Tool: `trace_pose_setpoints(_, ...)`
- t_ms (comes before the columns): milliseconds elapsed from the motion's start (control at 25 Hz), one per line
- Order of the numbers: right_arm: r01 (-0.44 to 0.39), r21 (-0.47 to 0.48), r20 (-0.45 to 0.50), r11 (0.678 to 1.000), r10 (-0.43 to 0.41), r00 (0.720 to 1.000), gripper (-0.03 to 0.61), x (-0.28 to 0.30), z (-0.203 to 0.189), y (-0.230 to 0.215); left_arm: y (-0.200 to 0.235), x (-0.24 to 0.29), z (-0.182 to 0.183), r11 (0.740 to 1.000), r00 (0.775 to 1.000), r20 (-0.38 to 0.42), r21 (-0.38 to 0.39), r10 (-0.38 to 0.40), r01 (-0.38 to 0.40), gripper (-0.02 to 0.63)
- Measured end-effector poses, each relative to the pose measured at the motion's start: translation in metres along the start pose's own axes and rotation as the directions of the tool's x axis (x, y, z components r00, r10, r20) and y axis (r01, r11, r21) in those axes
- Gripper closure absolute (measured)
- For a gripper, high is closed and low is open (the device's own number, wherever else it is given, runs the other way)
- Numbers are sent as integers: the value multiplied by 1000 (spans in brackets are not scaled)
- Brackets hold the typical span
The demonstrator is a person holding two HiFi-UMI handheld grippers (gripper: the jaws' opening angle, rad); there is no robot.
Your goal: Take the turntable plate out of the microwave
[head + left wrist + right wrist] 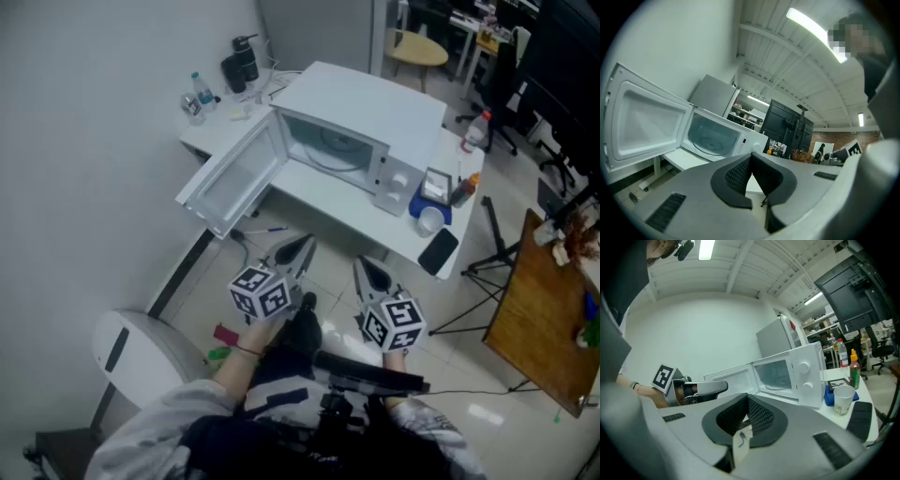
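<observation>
We are holding the left gripper [298, 249] and right gripper [372, 272] well short of the desk [323, 208], both jaws closed and empty. The turntable plate [330, 152] is lying inside the open-doored microwave [375, 103]. We are judging this as the approach: next, opening the jaws and reaching in.

White wall [94, 112], pale floor [473, 375], wooden table [539, 319]

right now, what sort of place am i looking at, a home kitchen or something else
Probably an office or lab workspace, not a home kitchen: the open microwave sits on a white table, with large black monitors beyond it and strip lights on an exposed ceiling.
</observation>
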State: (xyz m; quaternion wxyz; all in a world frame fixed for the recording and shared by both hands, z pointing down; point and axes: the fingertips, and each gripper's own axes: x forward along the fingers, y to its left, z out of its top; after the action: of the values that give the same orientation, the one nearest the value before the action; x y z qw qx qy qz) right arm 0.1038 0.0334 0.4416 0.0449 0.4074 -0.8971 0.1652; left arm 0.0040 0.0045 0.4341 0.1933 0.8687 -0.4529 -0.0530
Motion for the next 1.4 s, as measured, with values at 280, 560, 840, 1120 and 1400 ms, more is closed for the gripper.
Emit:
trace_pose_setpoints(280, 40, 44, 1, 998, -40, 999, 580, 92, 14, -23, 86, 53, 20, 1000, 997, -69, -8, -19, 18, 614)
trace_pose_setpoints(560, 105, 75, -36, 992, -103, 994, 580, 168, 17, -38, 166, 101, 27, 996, 992, -117, -82, -51, 41, 614)
trace_pose_setpoints(840, 217, 96, -62, 971, -211, 975, 580, 190, 19, -65, 217, 157, 2, 981, 965, -243, -190, -95, 49, 578)
trace_pose_setpoints(1120, 319, 114, -99, 941, -308, 946, 580, 188, 12, -91, 250, 199, -27, 943, 943, -324, -329, -78, -35, 525)
trace_pose_setpoints(1400, 329, 120, -126, 937, -314, 941, 580, 204, 9, -99, 280, 225, -33, 833, 952, -305, -536, -41, -136, 520)
